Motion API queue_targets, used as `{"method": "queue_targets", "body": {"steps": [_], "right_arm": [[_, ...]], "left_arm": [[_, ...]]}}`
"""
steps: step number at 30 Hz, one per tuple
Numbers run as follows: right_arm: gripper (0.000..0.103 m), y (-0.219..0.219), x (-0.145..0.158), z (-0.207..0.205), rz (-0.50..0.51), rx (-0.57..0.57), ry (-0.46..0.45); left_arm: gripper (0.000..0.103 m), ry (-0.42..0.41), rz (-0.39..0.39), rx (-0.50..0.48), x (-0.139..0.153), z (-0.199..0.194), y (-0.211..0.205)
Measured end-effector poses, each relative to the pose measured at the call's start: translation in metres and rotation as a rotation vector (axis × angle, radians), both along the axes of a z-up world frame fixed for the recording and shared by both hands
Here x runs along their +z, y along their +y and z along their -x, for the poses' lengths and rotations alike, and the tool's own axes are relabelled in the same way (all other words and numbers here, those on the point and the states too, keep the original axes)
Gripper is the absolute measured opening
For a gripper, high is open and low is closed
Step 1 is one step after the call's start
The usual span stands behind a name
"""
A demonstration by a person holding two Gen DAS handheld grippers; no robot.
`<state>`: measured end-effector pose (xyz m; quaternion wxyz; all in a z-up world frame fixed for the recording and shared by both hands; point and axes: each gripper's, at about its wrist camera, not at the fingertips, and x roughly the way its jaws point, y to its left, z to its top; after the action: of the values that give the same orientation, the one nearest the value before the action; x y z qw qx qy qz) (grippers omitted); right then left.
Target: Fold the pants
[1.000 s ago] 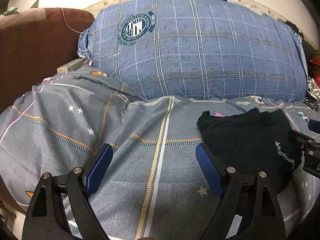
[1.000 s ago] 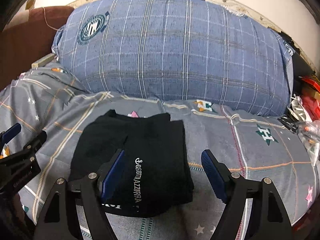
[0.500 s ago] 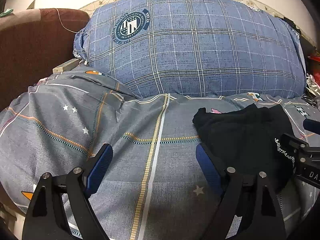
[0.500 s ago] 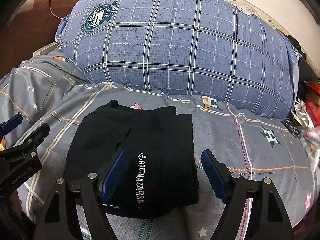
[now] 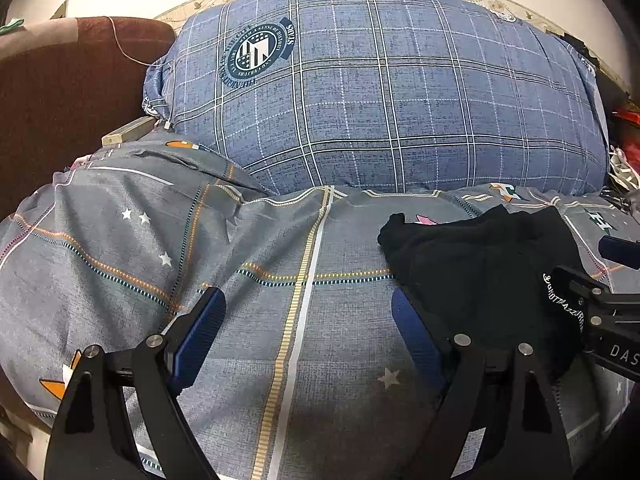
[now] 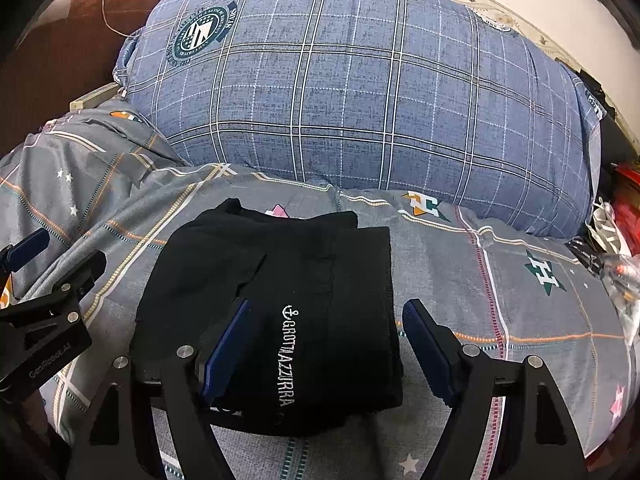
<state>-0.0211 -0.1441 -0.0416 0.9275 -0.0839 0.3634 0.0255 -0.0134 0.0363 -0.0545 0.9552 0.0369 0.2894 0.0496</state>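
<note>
Black pants point(image 6: 276, 312) lie folded near bed's point(image 6: 520, 304) front edge; left gripper point(image 5: 308, 320) & right gripper point(image 6: 326, 340) both spread, empty, prob. done.

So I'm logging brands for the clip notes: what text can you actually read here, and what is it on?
"GROTTAAZZURRA", white letters under an anchor sign: black pants.
"GenRobot.AI": left hand-held gripper.
"DAS", cut off at the picture's edge: right hand-held gripper.
"H": grey bedsheet.
Round crest on the blue plaid pillow: ring lettering too small to read.
</note>
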Motion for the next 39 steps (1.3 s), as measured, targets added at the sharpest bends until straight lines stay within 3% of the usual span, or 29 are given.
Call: {"method": "queue_targets", "body": {"steps": [39], "right_arm": [[0.079,-0.005,0.0045,0.0041,-0.038,0.01,-0.068]], "left_arm": [[0.086,-0.007,0.009,-0.05,0.0055,0.0048,-0.0075]]}}
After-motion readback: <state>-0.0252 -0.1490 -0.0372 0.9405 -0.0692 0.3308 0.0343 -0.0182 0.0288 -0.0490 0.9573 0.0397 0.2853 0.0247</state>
